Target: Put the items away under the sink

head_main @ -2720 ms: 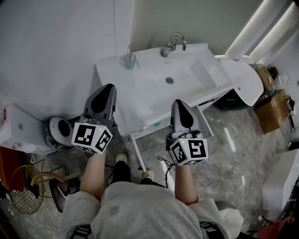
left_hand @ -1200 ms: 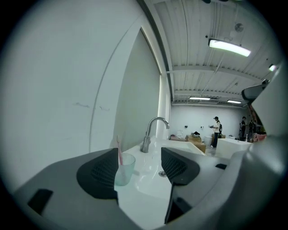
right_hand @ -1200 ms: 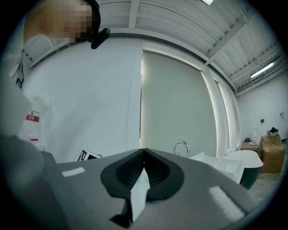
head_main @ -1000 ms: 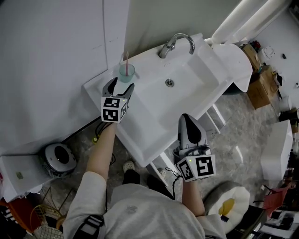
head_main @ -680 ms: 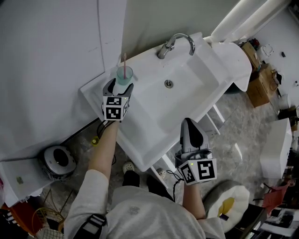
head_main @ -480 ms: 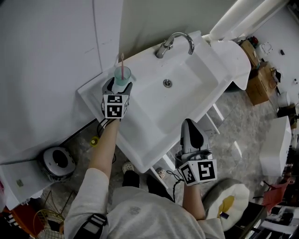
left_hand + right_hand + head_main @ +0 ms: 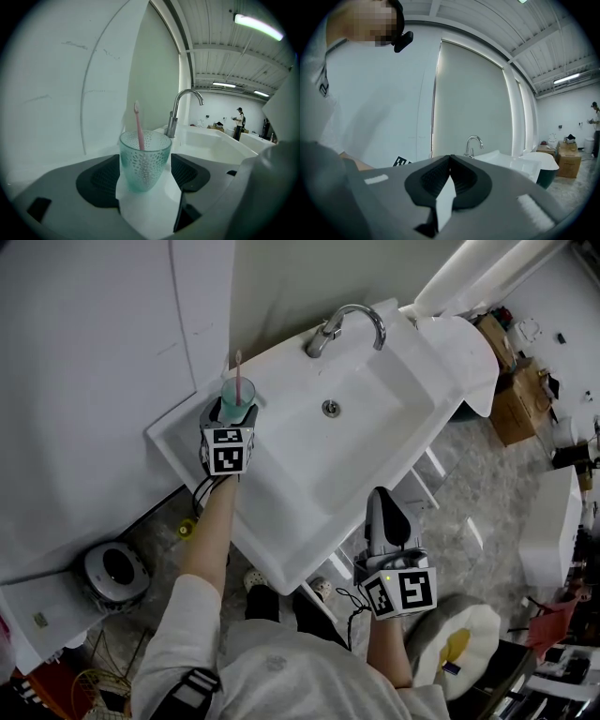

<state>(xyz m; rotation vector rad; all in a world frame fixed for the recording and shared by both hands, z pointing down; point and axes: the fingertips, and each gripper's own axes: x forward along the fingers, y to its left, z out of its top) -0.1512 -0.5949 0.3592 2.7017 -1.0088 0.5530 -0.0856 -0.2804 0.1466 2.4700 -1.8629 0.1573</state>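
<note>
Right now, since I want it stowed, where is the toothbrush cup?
Head view: the toothbrush cup stands on the sink's left rear corner, left of the faucet, between the left gripper's jaws, which have just been opening.

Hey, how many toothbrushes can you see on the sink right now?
1. A pink toothbrush stands in the teal cup on the sink ledge, left of the faucet. None shows elsewhere, though the space under the sink is hidden.

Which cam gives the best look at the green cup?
Left gripper view: the cup stands centred and close, dotted wall and pink toothbrush clear. Head view shows it small, from above. Right gripper view doesn't show it.
</note>
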